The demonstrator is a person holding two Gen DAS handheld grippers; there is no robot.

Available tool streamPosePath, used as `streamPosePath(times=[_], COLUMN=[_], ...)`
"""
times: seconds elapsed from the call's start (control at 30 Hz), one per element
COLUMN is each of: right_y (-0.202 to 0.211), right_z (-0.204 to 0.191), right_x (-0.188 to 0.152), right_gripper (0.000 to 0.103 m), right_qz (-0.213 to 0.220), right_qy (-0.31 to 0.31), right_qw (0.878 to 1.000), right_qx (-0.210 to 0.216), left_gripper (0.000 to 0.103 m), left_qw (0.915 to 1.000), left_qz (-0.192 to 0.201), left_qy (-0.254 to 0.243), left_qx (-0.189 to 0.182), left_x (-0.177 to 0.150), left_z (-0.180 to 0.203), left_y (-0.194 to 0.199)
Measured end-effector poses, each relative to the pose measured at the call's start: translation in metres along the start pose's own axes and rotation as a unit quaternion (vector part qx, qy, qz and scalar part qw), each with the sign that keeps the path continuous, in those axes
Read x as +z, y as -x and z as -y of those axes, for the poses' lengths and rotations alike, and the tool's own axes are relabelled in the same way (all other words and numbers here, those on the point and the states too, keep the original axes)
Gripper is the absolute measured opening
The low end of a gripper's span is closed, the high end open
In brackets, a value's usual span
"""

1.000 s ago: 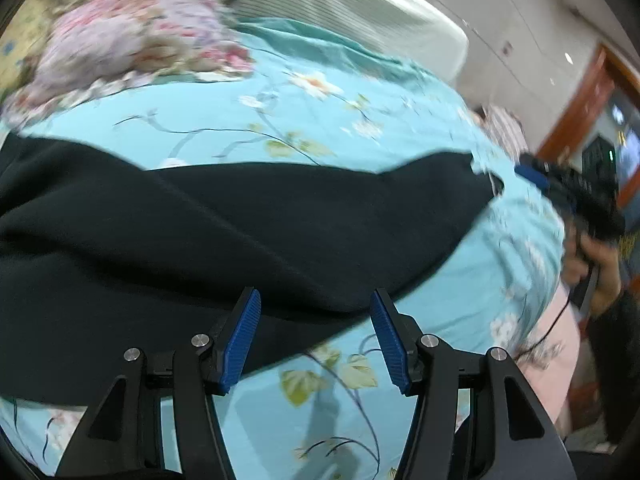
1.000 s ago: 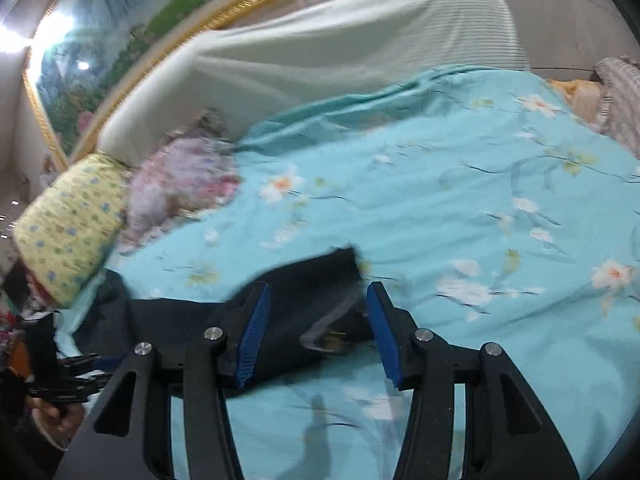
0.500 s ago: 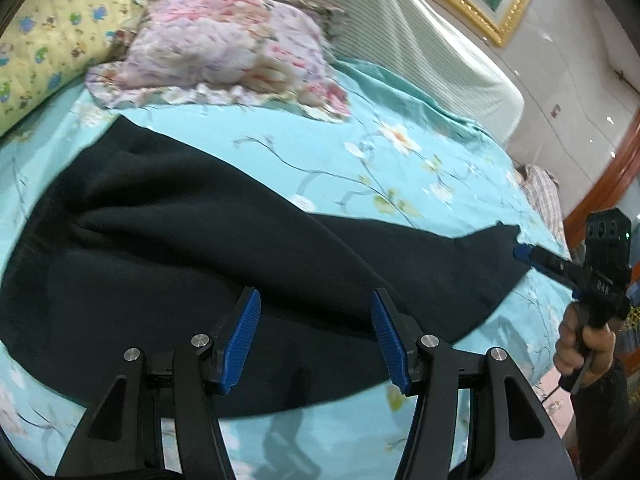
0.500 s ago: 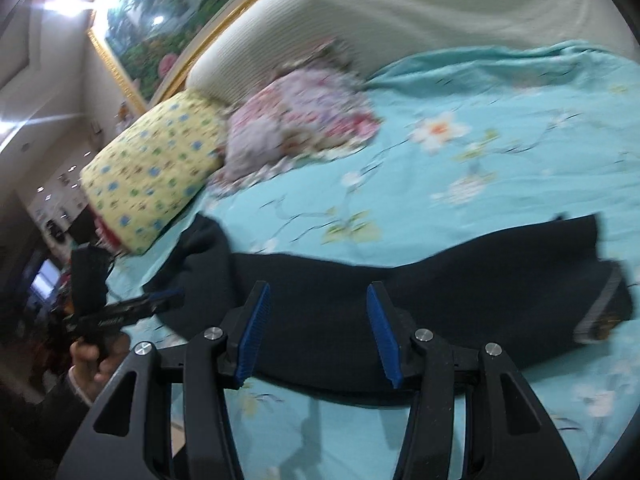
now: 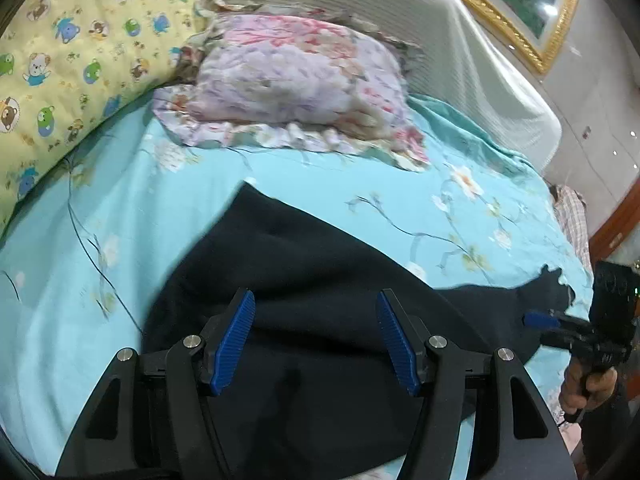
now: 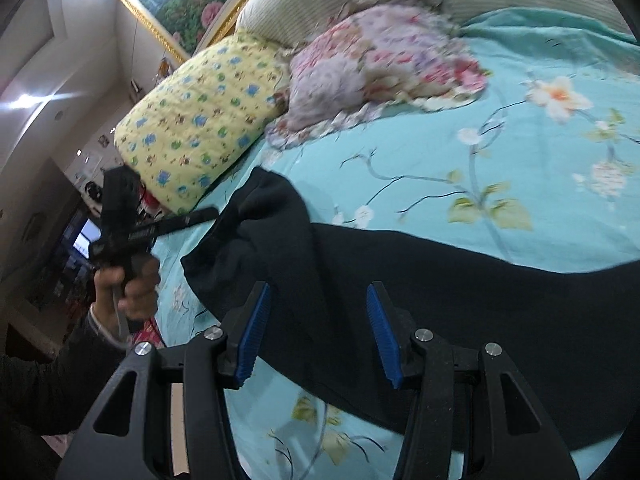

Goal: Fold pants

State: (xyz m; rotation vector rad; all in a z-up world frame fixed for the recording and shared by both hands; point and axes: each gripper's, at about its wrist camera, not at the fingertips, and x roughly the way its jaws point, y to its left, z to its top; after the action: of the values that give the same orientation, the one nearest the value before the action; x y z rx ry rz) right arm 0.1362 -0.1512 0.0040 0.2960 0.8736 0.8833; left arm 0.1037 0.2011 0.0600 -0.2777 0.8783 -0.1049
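Black pants [image 5: 320, 280] lie stretched across the turquoise flowered bedsheet [image 5: 120, 208]; they also show in the right wrist view [image 6: 460, 280]. My left gripper [image 5: 316, 340] is open and empty, hovering over the wide end of the pants. My right gripper [image 6: 318, 334] is open and empty, above the pants near their bunched end. The right gripper shows at the far right of the left wrist view [image 5: 560, 324], beside the narrow end. The left gripper shows at the left of the right wrist view [image 6: 192, 218], by the bunched end.
A floral pillow [image 5: 296, 80] and a yellow cartoon-print pillow [image 5: 72, 48] lie at the head of the bed. A cream padded headboard [image 5: 440, 32] stands behind them. A folded plaid cloth [image 5: 572, 212] lies at the bed's far right edge.
Both grippers have swung along the pants toward the pillow end. The right gripper, earlier at the pants' cuff end, has moved away from it. Both stay open.
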Motion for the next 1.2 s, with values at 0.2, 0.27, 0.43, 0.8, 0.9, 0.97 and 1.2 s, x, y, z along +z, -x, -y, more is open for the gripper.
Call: streamPosePath(times=[0.2, 0.27, 0.43, 0.8, 0.9, 0.97, 1.2], right_y=[-0.033, -0.043, -0.070, -0.105, -0.105, -0.101, -0.086], right_z=[-0.008, -0.010, -0.015, -0.014, -0.015, -0.018, -0.046], right_x=[0.009, 0.013, 0.020, 0.019, 0.020, 0.021, 0.017], right_gripper=[0.052, 0.052, 0.052, 0.033, 0.007, 0.007, 0.007], right_qz=[-0.031, -0.039, -0.063, -0.089, -0.084, -0.076, -0.046], right_qy=[0.008, 0.007, 0.018, 0.012, 0.019, 0.024, 0.083], right_qw=[0.999, 0.999, 0.997, 0.995, 0.996, 0.996, 0.995], right_qx=[0.012, 0.019, 0.028, 0.043, 0.031, 0.029, 0.011], left_gripper=[0.073, 0.074, 0.075, 0.036, 0.018, 0.011, 0.008], left_qw=[0.9997, 0.9994, 0.9962, 0.9814, 0.9861, 0.9886, 0.9950], left_qz=[-0.009, -0.024, -0.075, -0.140, -0.114, -0.096, -0.016], left_qy=[-0.021, -0.024, -0.013, 0.005, -0.020, -0.034, -0.054], left_qx=[0.002, -0.007, -0.042, -0.131, -0.120, -0.111, -0.083], left_x=[0.030, 0.040, 0.064, 0.066, 0.064, 0.062, 0.041], left_z=[-0.030, -0.040, -0.061, -0.071, -0.060, -0.053, -0.042], left_y=[-0.019, -0.030, -0.065, -0.107, -0.092, -0.079, -0.013])
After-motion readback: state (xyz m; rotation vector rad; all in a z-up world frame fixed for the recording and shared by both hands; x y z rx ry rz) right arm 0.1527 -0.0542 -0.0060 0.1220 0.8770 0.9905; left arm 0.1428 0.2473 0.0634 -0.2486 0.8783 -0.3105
